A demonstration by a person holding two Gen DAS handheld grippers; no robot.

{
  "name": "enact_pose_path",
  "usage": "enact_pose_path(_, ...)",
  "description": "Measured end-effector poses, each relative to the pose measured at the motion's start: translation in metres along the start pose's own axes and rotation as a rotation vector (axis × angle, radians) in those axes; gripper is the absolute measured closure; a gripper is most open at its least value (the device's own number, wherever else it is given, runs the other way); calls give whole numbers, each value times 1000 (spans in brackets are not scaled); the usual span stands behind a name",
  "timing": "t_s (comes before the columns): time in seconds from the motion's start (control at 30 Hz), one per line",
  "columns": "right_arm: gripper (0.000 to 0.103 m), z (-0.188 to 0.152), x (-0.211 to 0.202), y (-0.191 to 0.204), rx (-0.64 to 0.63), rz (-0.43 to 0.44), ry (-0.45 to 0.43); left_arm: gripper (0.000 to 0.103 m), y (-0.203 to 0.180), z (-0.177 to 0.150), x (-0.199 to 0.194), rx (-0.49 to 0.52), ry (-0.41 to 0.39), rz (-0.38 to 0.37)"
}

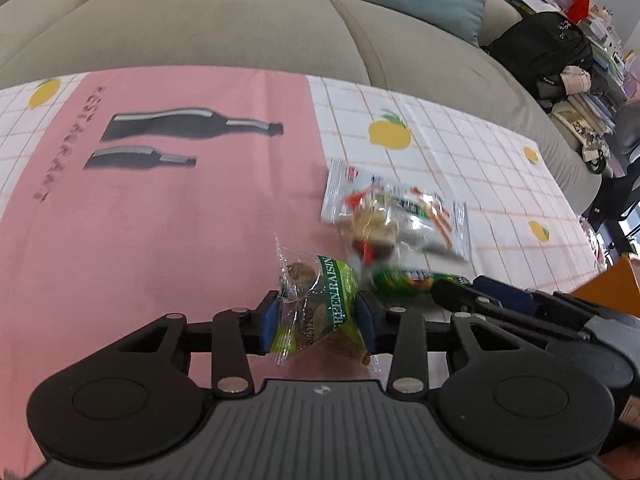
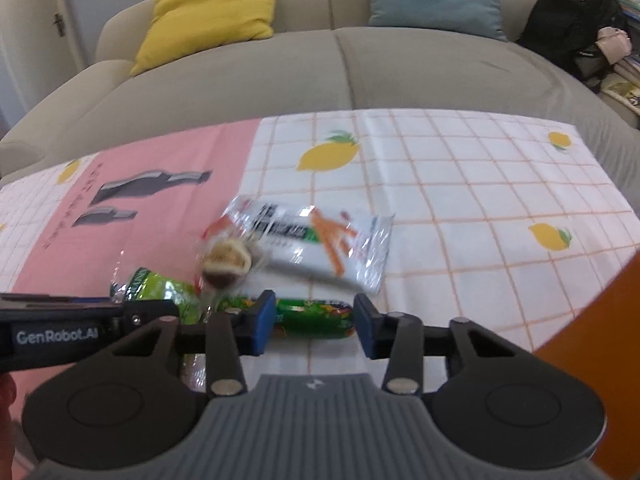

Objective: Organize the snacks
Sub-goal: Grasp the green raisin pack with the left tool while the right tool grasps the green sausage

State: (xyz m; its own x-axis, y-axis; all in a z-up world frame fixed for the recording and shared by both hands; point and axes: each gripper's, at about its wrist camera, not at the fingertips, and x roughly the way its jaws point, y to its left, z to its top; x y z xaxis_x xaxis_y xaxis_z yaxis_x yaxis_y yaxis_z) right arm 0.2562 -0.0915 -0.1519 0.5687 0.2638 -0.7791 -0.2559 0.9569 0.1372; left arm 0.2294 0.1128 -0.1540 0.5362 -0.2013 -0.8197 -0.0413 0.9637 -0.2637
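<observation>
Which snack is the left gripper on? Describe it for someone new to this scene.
On the tablecloth before the sofa, where pink meets white checks, lies a small snack pile. The raisin packet is between the left gripper fingers: clear, with a green band reading GREEN RAISIN.

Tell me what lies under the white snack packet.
The white snack packet rests on the lemon-print cloth. A round wrapped sweet overlaps its near corner. Anything beneath the packet is covered.

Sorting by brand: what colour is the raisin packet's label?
Green with white lettering on the clear raisin packet; left wrist view.
</observation>
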Motion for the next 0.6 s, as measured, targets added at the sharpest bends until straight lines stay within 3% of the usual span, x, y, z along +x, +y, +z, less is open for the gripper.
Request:
enact_pose_path(0.07,99,-9,-4,4,-14,25,43,58,1,-9,-6,-10,9,-1)
enact_pose_path(0.13,100,-22,-6,5,20,91,93,58,4,-17,-12,-24,17,-2)
enact_pose_path(0.23,100,-35,-17,15,-44,91,77,58,9,-27,-22,-32,10,24)
enact_pose_path(0.4,91,-35,-29,30,-185,74,-4,58,14,-30,-28,-39,-1,44)
enact_pose_path(0.47,65,-29,-29,35,-250,72,-33,58,13,-29,-29,-36,-6,51)
enact_pose_path(0.6,55,-19,-19,40,-375,86,-57,58,16,-31,-31,-35,-8,50)
